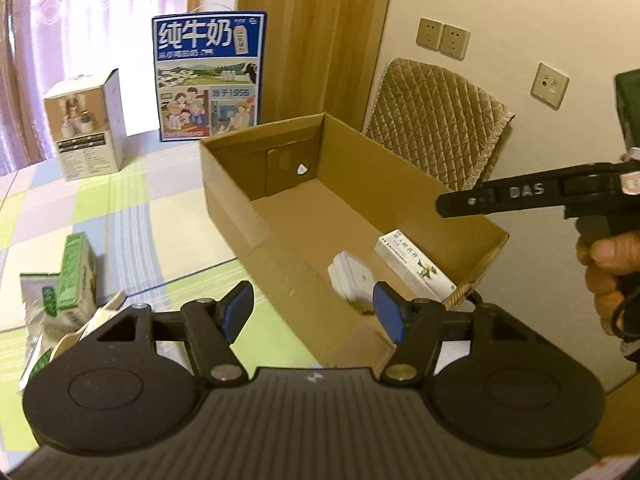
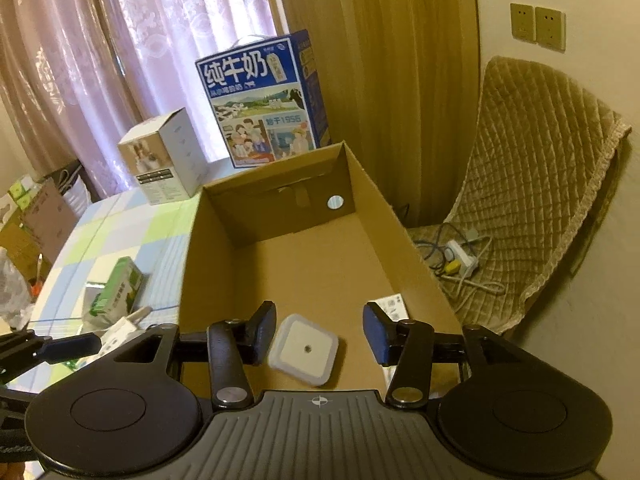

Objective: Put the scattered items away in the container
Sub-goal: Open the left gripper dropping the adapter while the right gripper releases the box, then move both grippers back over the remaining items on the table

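An open cardboard box stands on the checked tablecloth. On its floor lie a white square device and a white medicine packet. My right gripper hangs open over the near end of the box. The white device lies below the gap between its pads, and neither pad touches it. My left gripper is open and holds nothing, just outside the box's near left wall. Green cartons and a plastic bag lie in a heap on the cloth to its left. One finger of the right gripper reaches over the box's right rim.
A blue milk case and a white product box stand at the table's far end before the curtain. A chair with a quilted cover is right of the box, with a power strip on its seat. A hand grips the right handle.
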The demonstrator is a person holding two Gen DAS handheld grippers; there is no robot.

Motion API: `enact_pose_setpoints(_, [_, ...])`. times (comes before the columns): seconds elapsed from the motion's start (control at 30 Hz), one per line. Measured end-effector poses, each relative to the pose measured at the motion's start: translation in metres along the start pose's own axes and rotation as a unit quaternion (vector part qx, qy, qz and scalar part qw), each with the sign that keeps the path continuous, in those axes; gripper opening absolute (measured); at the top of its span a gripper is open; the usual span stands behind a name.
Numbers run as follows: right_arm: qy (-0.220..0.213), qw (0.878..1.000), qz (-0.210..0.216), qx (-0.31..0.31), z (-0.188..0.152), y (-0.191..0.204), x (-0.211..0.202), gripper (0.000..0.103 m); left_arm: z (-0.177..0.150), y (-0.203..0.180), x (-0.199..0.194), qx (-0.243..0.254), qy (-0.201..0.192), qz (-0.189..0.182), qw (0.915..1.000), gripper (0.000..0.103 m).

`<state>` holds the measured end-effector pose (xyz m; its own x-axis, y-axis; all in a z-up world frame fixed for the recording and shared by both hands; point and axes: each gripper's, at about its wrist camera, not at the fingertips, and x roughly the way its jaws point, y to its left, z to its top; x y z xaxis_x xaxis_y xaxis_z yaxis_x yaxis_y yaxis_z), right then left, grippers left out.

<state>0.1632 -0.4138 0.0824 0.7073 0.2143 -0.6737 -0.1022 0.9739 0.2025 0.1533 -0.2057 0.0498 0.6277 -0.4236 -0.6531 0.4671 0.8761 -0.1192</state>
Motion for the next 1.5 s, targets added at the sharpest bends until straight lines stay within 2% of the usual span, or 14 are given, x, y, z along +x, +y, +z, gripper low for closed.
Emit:
enact_pose_setpoints(0.17, [0.000, 1.000, 0.011, -0.005, -0.018, 0.021, -0.021, 0.058, -0.014, 0.009, -0.022, -0.019, -0.002, 0.014, 0.9997, 0.064])
enact_pose_setpoints(0.33, [0.000, 0.999, 0.012, -0.035, -0.038, 0.050, -0.039, 0.069, -0.030, 0.017, -0.046, -0.027, -0.003, 0.029, 0.9992, 0.066])
enact_pose_setpoints(0.63, [0.006, 0.997, 0.031, -0.065, -0.070, 0.094, -0.058, 0.084, -0.061, 0.038, -0.091, -0.045, -0.008, 0.061, 0.9971, 0.075])
enact_pose_setpoints(0.97, [0.030, 0.994, 0.056, -0.089, -0.102, 0.127, -0.057, 0.094, -0.093, 0.053, -0.131, -0.050, -0.002, 0.101, 0.9936, 0.090])
enact_pose_setpoints(1.13, [0.039, 0.992, 0.066, -0.099, -0.113, 0.138, -0.053, 0.100, -0.111, 0.067, -0.146, -0.068, 0.000, 0.116, 0.9910, 0.097])
enact_pose_setpoints(1.5, [0.055, 0.990, 0.065, -0.114, -0.133, 0.145, -0.039, 0.101, -0.138, 0.091, -0.163, -0.087, 0.013, 0.142, 0.9859, 0.098])
